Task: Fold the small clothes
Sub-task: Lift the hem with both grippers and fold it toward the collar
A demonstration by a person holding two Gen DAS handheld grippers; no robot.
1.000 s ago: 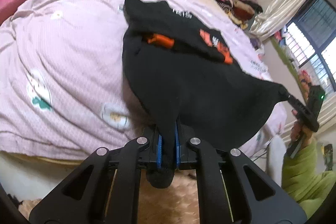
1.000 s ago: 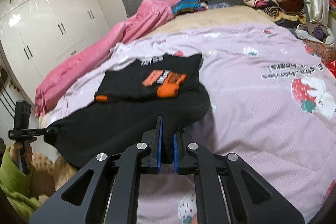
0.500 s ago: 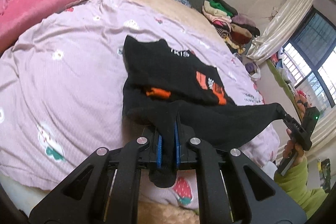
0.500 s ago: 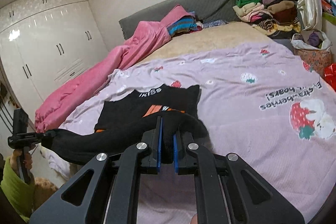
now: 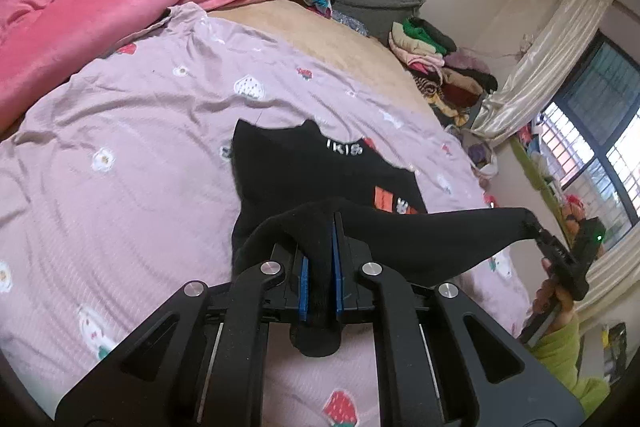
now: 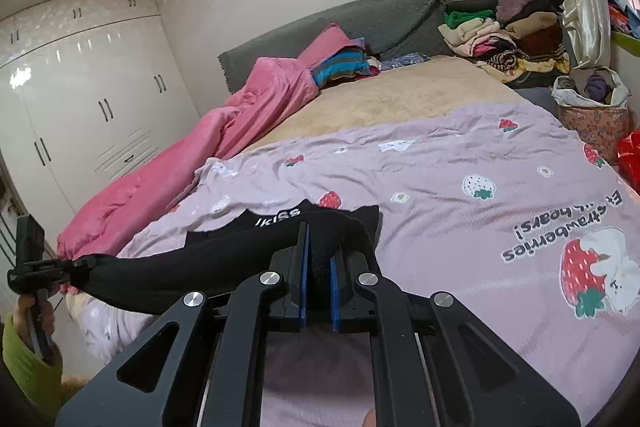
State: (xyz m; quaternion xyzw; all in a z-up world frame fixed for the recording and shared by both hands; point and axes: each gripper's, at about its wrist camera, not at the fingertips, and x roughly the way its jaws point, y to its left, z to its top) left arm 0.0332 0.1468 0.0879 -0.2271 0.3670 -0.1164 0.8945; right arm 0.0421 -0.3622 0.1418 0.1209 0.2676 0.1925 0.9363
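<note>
Left tool (image 5: 319, 267) clamped on black shirt (image 5: 304, 171) hem, right tool (image 6: 318, 269) clamped on opposite hem corner, hem stretched between them above lilac bedsheet (image 6: 460, 155), shirt's collar end lying flat.

Open lilac sheet (image 5: 132, 155) left and beyond black garment (image 5: 304, 171); blocked far left by pink duvet (image 5: 100, 7), far right by clothes pile (image 6: 504, 31).

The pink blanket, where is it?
In the left wrist view the pink blanket lies bunched along the bed's left side, beside the lilac strawberry sheet.
</note>
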